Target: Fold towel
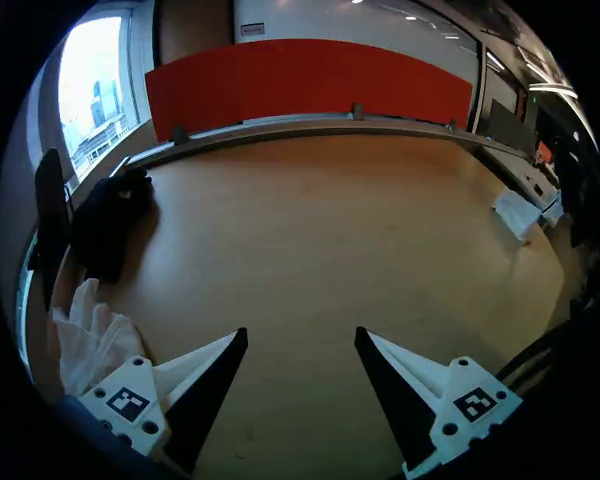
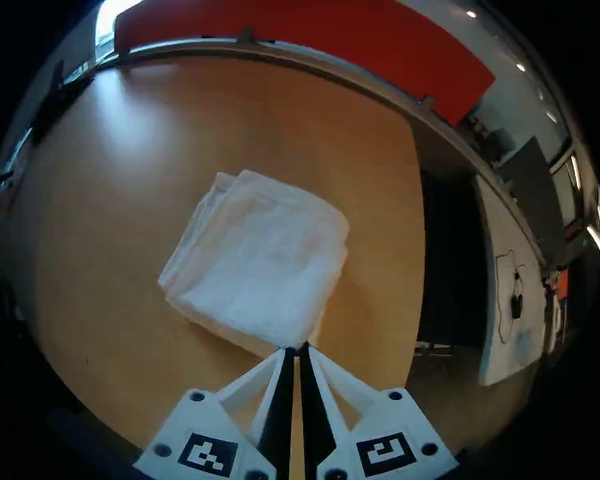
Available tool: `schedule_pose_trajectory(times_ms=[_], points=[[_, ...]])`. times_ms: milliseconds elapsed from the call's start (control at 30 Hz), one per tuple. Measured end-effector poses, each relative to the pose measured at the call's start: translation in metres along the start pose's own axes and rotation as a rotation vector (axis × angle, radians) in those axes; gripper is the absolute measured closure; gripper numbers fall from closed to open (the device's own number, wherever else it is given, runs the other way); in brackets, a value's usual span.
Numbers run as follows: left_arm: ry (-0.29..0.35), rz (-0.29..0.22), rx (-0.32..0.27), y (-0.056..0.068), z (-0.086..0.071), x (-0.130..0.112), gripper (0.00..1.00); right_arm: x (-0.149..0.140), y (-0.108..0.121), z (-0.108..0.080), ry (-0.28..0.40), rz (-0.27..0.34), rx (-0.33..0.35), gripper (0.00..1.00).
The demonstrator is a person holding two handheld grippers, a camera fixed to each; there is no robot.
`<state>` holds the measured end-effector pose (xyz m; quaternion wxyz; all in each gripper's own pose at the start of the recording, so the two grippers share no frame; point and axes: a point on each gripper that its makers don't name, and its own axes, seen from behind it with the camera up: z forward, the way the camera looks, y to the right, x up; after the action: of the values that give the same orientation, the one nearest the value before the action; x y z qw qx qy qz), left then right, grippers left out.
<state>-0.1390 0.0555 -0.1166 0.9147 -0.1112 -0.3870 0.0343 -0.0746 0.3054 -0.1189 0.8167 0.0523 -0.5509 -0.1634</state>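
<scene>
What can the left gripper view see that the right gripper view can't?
Left gripper view: the left hand-held gripper, open over bare wood, a black bag near a bright window, and a crumpled white bundle. Right gripper view: a neatly folded white towel, with the right hand-held gripper shut at its near edge. Both: the wooden table and the red wall panel behind it.

Left tongs (image 1: 300,332) spread wide apart, right tongs (image 2: 296,350) pressed almost together, both angled downward
</scene>
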Motion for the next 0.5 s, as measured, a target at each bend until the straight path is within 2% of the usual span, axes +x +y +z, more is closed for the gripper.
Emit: schedule_pose_trajectory(times_ms=[167,233,300,400,500], points=[[0.001,0.003,0.001,0.0000,-0.0007,0.0007,0.00,-0.0023,-0.0009,0.0025,-0.007,0.001,-0.009,0.94],[0.001,0.004,0.001,-0.0003,-0.0010,0.0011,0.00,-0.0028,-0.0003,0.0030,-0.007,0.004,-0.015,0.90],[0.001,0.005,0.001,-0.0008,-0.0012,0.0015,0.00,-0.0032,0.0007,0.0032,-0.008,0.009,-0.022,0.78],[0.002,0.005,0.001,-0.0015,-0.0012,0.0018,0.00,-0.0051,0.0030,0.0027,-0.012,0.011,-0.034,0.53],[0.002,0.005,0.000,-0.0020,-0.0009,0.0018,0.00,-0.0062,0.0045,0.0017,-0.015,0.007,-0.044,0.39]])
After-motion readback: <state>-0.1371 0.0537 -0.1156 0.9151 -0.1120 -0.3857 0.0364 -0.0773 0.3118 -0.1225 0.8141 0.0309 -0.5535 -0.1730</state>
